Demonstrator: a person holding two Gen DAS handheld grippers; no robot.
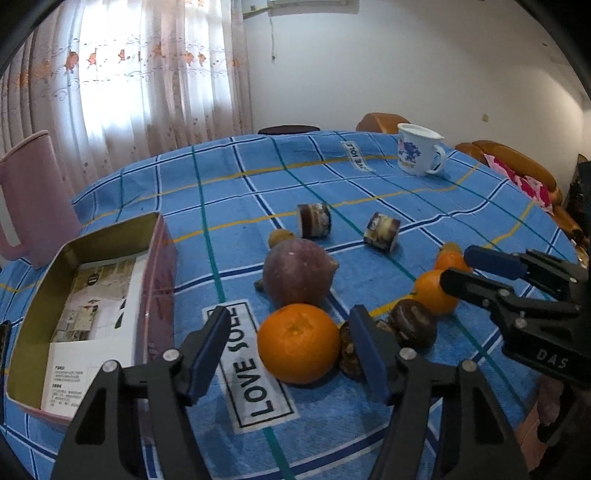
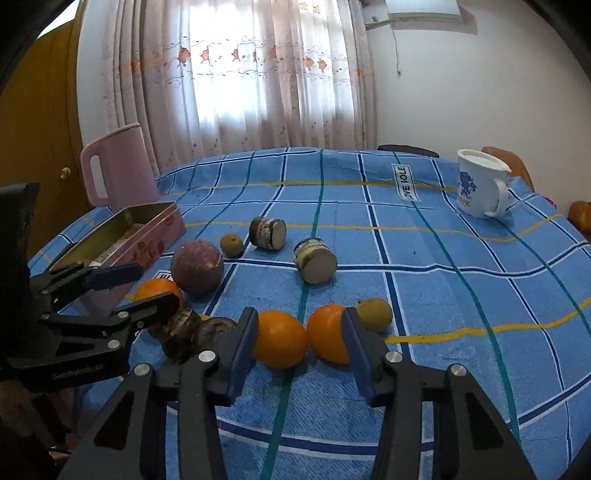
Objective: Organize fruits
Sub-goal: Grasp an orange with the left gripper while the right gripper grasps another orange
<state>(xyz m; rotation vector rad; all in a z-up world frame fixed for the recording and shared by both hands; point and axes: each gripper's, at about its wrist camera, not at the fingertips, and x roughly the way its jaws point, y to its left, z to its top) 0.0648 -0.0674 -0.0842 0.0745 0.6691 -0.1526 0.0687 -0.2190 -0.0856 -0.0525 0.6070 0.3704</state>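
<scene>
Left wrist: your left gripper (image 1: 291,350) gapes wide, an orange (image 1: 298,343) between its fingers; tablecloth (image 1: 332,192) label (image 1: 249,365) reads "LOVE SOLE"; tin (image 1: 155,266) at 9 o'clock.
Right wrist: your right gripper (image 2: 300,349) is spread around two oranges (image 2: 280,343); "GenRobot.AI" on the left gripper.

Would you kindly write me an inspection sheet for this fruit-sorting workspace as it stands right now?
Surface: table under a blue checked cloth, rumpled in places.
Job's things: three oranges, one by the left gripper, two near the right gripper; a purple round fruit; small brownish fruits; an open pink tin holding printed paper.
Clutter: two short cylindrical pieces lying on their sides; dark lumpy items; white mug; pink pitcher.
Grippers: left gripper open, orange between its fingers; right gripper open around two oranges.
Cables: a thin cord hanging down the wall.
Surroundings: curtained window, orange sofa.
</scene>
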